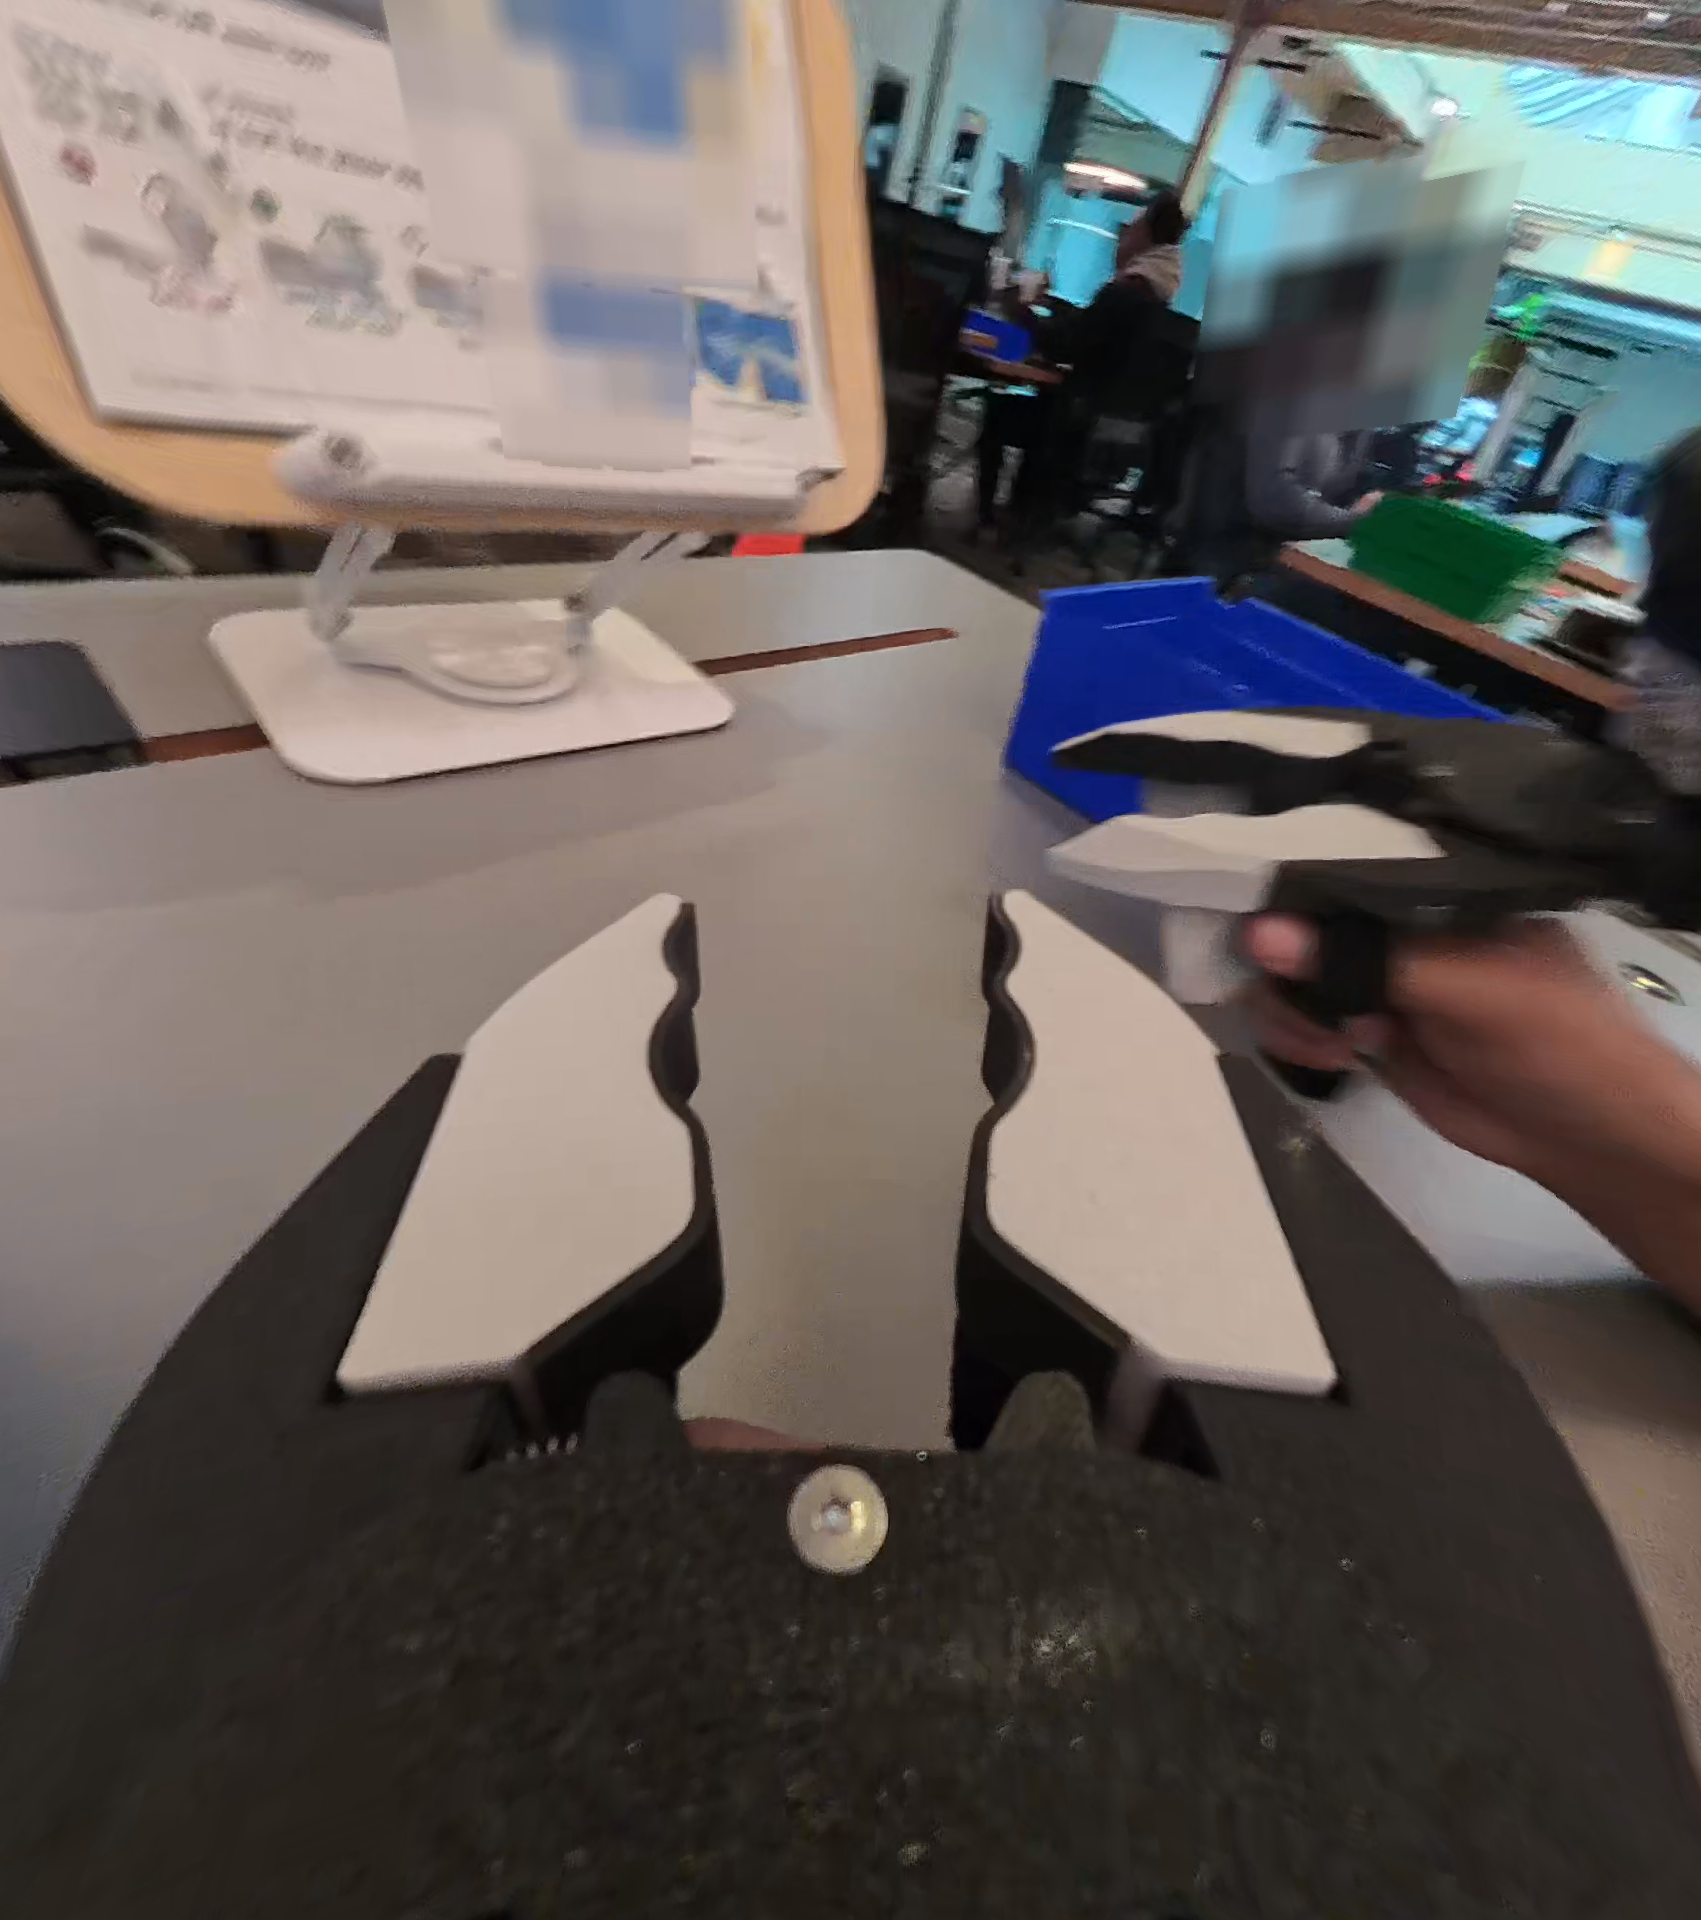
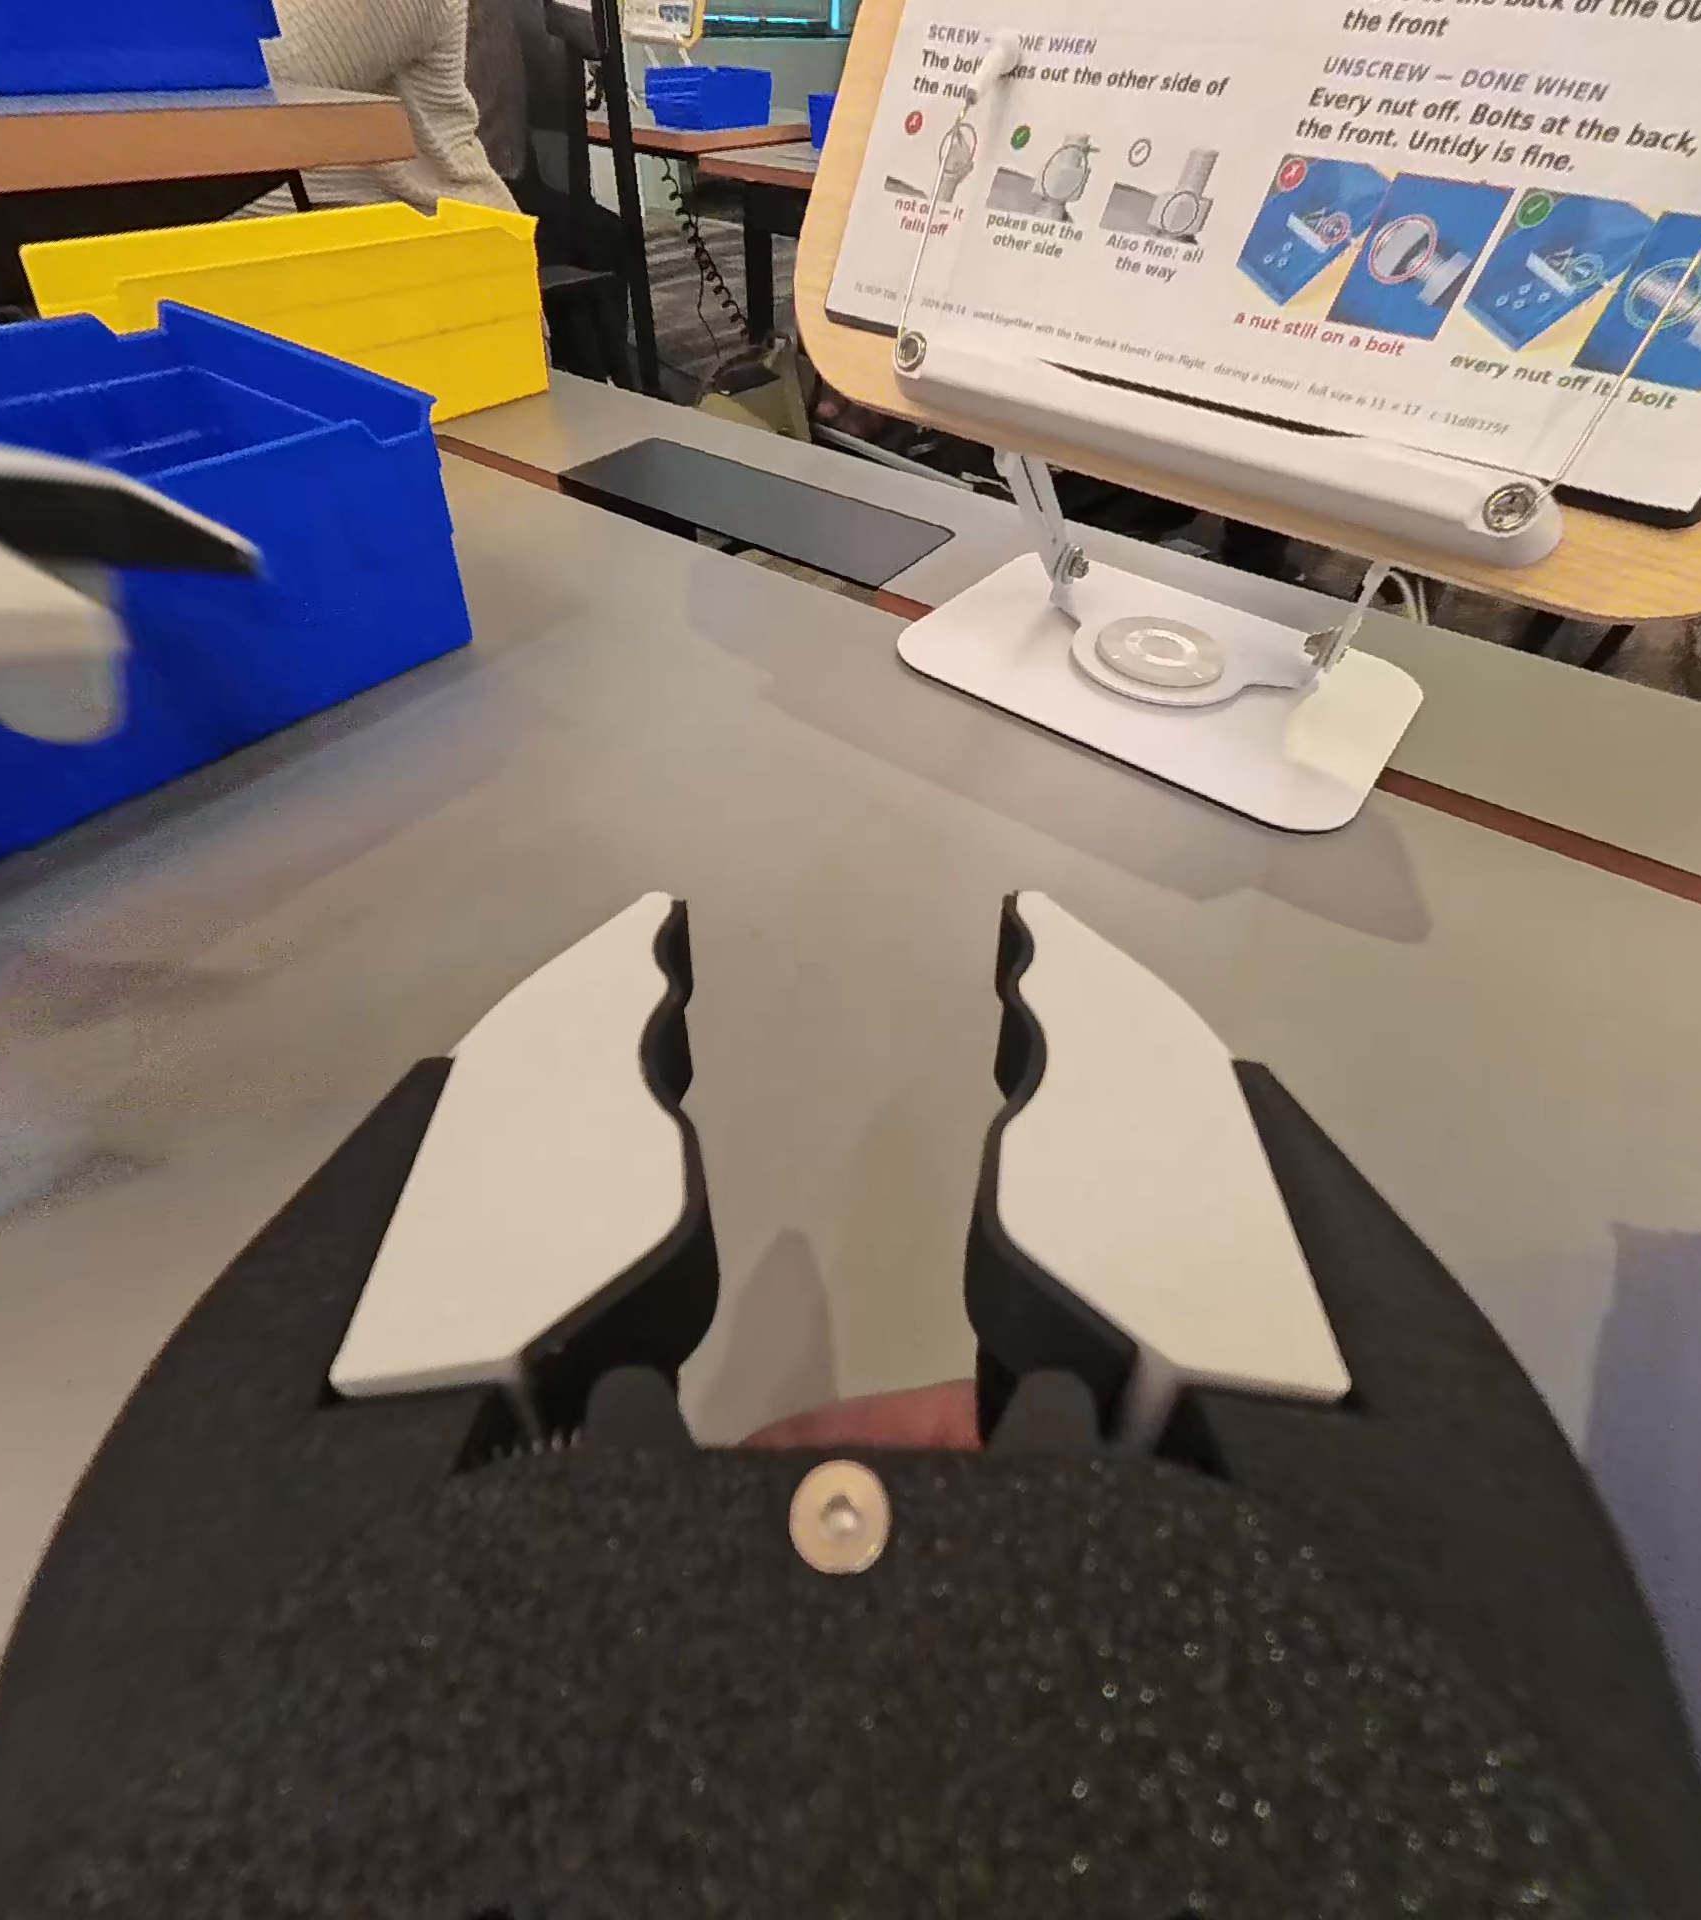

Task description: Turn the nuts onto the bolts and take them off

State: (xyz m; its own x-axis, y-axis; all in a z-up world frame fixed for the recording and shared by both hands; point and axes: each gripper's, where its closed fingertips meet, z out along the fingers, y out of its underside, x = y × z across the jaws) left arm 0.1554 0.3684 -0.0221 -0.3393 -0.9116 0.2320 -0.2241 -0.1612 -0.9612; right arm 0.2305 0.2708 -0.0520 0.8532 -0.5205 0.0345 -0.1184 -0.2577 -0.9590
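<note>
Both grippers, left [image 1: 838,914] and right [image 2: 844,909], gape wide, holding nothing, over bare grey table [image 2: 825,790]. No nuts or bolts visible; maybe inside blue bin [image 2: 306,540] left of document stand [image 2: 1158,686]. Threading not begun, I judge.

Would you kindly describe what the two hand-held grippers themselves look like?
Both match. The left hand-held gripper and the right hand-held gripper each have a black, rough-textured body, a silver screw at its centre, and two fingers with pale grey tops and black wavy inner edges. No cables show.
</note>
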